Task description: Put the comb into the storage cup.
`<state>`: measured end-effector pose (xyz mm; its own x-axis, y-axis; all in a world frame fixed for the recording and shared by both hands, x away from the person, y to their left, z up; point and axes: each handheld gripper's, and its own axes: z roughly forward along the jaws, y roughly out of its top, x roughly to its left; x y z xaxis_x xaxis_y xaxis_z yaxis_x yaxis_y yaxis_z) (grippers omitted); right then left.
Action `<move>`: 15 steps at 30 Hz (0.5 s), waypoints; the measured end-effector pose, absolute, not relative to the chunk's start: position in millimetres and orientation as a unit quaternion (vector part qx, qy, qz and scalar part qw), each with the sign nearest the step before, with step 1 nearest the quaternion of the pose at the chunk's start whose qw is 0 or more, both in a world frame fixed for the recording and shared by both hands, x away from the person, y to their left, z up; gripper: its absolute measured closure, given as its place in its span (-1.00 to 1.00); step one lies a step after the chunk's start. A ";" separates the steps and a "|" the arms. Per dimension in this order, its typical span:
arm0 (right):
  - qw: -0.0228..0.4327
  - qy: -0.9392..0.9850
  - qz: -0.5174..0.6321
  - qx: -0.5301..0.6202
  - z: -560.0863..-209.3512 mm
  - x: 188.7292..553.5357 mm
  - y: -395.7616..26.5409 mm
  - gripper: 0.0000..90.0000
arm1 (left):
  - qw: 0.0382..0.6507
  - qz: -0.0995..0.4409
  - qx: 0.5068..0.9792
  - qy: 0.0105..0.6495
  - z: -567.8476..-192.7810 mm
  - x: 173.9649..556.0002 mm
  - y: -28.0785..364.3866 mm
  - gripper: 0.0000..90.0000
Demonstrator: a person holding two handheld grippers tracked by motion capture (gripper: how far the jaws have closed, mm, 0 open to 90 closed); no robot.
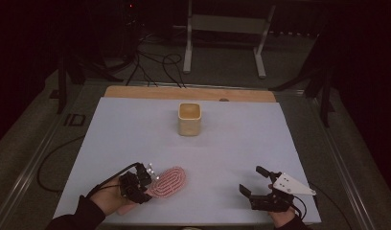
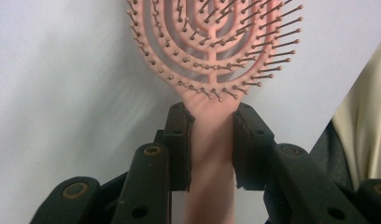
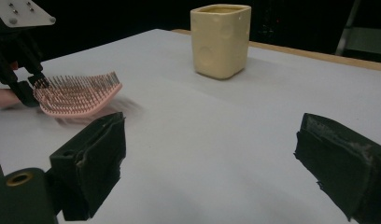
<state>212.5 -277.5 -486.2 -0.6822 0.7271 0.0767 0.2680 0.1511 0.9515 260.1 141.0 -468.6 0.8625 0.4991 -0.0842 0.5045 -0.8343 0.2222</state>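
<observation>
Dim room, pale sheet over the table (image 1: 136, 124). Pink hairbrush (image 2: 212, 42) sits near my edge, handle pinched in my left gripper (image 2: 212, 126); right gripper (image 3: 212, 154) spread, idle. Grip is narrow: brush may swivel or snag bristles before reaching the cup (image 1: 189, 119).

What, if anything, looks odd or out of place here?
Nothing stands out. The left gripper clamps the pink hairbrush by its handle, the cream cup stands upright, and nothing is spilled.
</observation>
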 end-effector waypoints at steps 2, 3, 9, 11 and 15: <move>0.205 0.730 0.555 0.342 -486.6 212.6 -277.2 -0.81 | 0.128 -0.004 0.956 0.264 -466.5 259.6 140.0 0.58; 0.206 0.730 0.555 0.341 -486.6 212.5 -277.2 -0.81 | 0.132 -0.003 0.955 0.266 -465.3 260.0 139.7 0.58; 0.205 0.730 0.555 0.342 -486.5 212.5 -277.1 -0.81 | 0.150 0.002 0.952 0.265 -460.1 261.5 137.4 0.58; 0.205 0.729 0.556 0.342 -486.4 212.9 -277.6 -0.81 | 0.157 0.004 0.951 0.267 -458.0 262.1 136.8 0.58; 0.205 0.729 0.556 0.342 -486.6 213.0 -277.5 -0.81 | 0.173 0.014 0.948 0.266 -453.3 262.5 134.3 0.58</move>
